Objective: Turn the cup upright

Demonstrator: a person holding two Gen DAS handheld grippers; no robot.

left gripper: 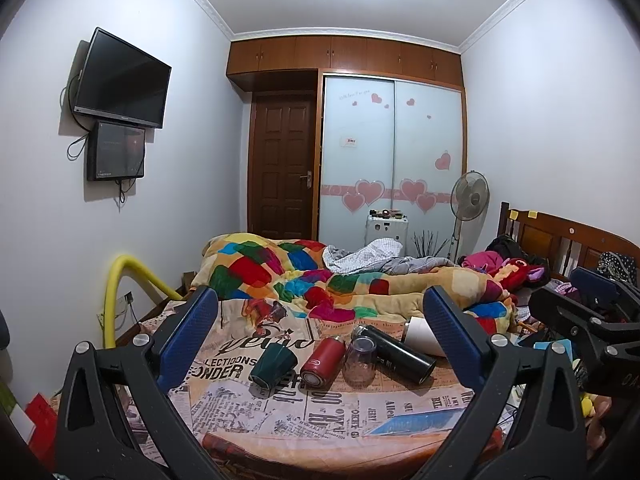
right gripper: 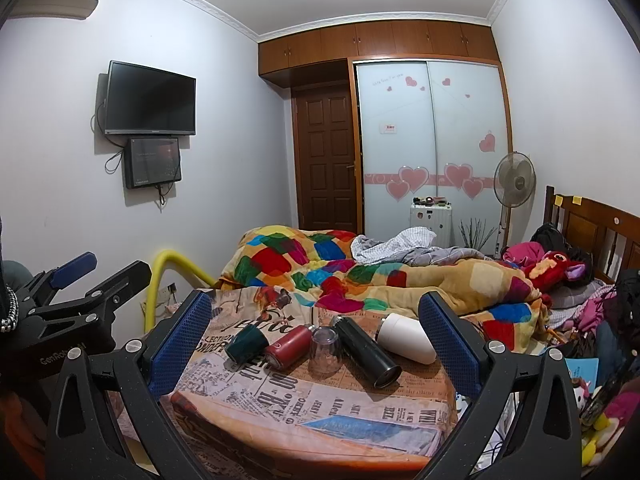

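Newsprint-patterned sheet [left gripper: 320,404]: covers the bed end in front of you; all five vessels lie on it in a row.
Patchwork quilt [left gripper: 280,268]: bunched behind the row.
Your left gripper [left gripper: 320,344]: spread wide, holding nothing, short of the row.
Your right gripper [right gripper: 316,344]: spread wide, holding nothing, short of the row.
White cup [right gripper: 406,338]: on its side, right end of the row.
Black flask [right gripper: 366,350]: on its side, touching the clear cup.
Red flask [right gripper: 286,346]: on its side.
Green cup [right gripper: 245,342]: tipped over, left end.
Clear cup [right gripper: 326,350]: mouth down, between red flask and black flask.
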